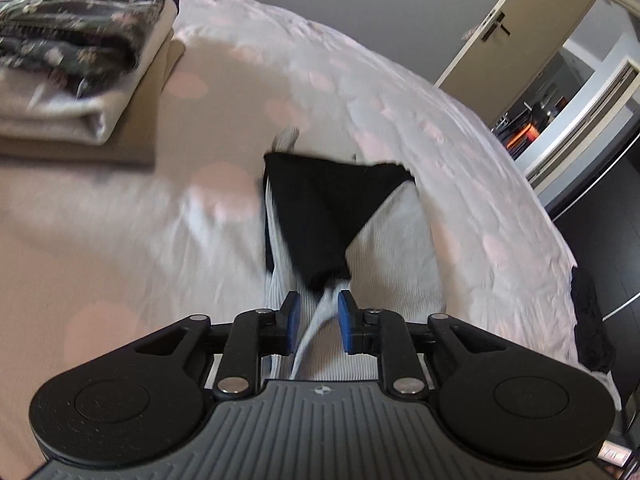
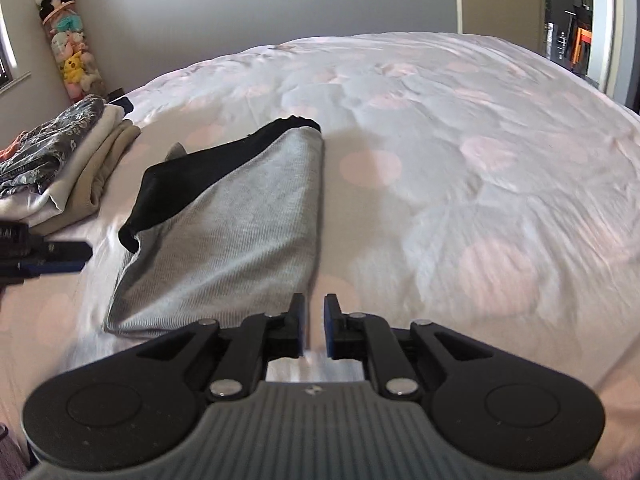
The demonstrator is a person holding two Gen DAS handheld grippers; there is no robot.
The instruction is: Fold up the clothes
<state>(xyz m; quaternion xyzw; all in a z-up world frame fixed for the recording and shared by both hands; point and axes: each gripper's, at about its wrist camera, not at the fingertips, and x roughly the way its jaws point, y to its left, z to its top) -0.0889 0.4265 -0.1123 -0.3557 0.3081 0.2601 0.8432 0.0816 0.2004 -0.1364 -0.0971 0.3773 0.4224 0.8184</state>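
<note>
A: Risk noted: grey fold (image 1: 320,320) caught between pads of left tool (image 1: 318,316). Jaws parted, not pinching. Could drag on withdrawal and undo the fold on the garment (image 2: 248,216).

B: Second risk: loose black flap (image 1: 320,216) on top; may slide off.

A: Right tool (image 2: 314,320): narrow gap, holding nothing, above bare bed (image 2: 460,140).

B: Garment on bed, directly under and ahead of left tool; just left of right tool. Folded stack (image 2: 60,160) near, further left.

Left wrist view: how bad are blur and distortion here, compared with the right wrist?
Left wrist view: motion blur smears the folded stack and the bedspread; fisheye curves the bed edge. Right wrist view: grey garment fairly sharp, bedspread softened at right.
</note>
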